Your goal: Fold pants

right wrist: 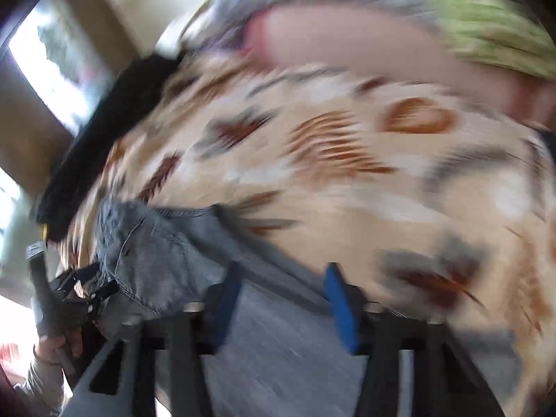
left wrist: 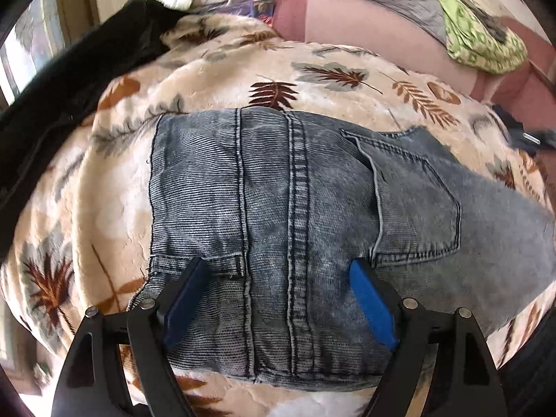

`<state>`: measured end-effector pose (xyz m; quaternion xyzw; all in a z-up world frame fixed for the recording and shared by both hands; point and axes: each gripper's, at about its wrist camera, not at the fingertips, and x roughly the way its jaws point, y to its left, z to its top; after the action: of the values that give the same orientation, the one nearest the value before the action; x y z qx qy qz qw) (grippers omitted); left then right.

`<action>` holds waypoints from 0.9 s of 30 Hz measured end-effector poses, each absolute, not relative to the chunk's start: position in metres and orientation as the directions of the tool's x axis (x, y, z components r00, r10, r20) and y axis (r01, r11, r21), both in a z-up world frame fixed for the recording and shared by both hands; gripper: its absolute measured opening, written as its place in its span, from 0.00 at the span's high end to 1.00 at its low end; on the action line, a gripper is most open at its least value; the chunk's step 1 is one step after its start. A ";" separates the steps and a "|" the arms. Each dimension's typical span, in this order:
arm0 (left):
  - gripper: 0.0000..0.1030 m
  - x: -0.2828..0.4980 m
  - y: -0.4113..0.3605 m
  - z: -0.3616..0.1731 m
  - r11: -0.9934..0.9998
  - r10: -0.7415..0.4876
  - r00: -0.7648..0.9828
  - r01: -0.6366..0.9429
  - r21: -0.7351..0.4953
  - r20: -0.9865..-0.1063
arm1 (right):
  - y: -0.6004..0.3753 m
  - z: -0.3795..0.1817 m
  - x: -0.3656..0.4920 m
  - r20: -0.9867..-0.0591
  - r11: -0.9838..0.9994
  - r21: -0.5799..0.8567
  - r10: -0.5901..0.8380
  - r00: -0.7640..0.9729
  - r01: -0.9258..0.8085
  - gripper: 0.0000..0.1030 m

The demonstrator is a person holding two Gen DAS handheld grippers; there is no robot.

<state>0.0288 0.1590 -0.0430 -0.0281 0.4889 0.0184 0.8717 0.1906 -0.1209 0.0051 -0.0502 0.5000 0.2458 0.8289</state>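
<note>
Two grippers at work over jeans [left wrist: 295,215] lying mid-frame on a leaf-print blanket [left wrist: 215,69]. Left gripper [left wrist: 278,271], lower centre of its view, spread wide, pads resting on denim near the waistband, pinching nothing. Right gripper [right wrist: 281,278], badly blurred, half spread over a grey leg; grip cannot be told. Best pinned flat at left while the leg folds across, edges matched. Black garment [left wrist: 69,80] upper left, green cloth [left wrist: 483,34] upper right, both clear of the fold.
</note>
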 end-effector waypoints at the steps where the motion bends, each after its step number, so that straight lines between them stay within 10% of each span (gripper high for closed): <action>1: 0.19 0.028 0.159 -0.044 0.998 0.001 0.524 -0.053 -0.031 -0.852 | -0.097 -0.007 0.204 -0.867 0.862 0.140 0.344 0.360 -0.487 0.61; 7: 0.18 0.028 0.164 -0.046 0.998 -0.028 0.543 -0.032 -0.054 -0.839 | -0.030 -0.041 0.209 -0.920 0.788 0.044 0.272 0.283 -0.614 0.65; 10: 0.17 0.026 0.162 -0.045 0.999 -0.015 0.550 -0.027 -0.036 -0.835 | -0.019 -0.041 0.198 -0.922 0.763 -0.077 0.191 0.337 -0.641 0.99; 17: 0.17 0.028 0.160 -0.046 1.000 0.001 0.556 -0.022 -0.014 -0.831 | -0.007 -0.047 0.207 -0.861 0.745 -0.294 0.066 0.504 -0.599 0.99; 27: 0.16 0.026 0.159 -0.046 0.999 0.013 0.560 -0.031 -0.005 -0.828 | -0.098 -0.010 0.203 -0.840 0.907 0.053 0.266 0.473 -0.417 0.84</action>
<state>0.0259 0.1588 -0.0458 -0.0095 0.4686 0.0127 0.8833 0.2035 -0.0981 -0.0105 -0.0797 0.4728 0.2000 0.8545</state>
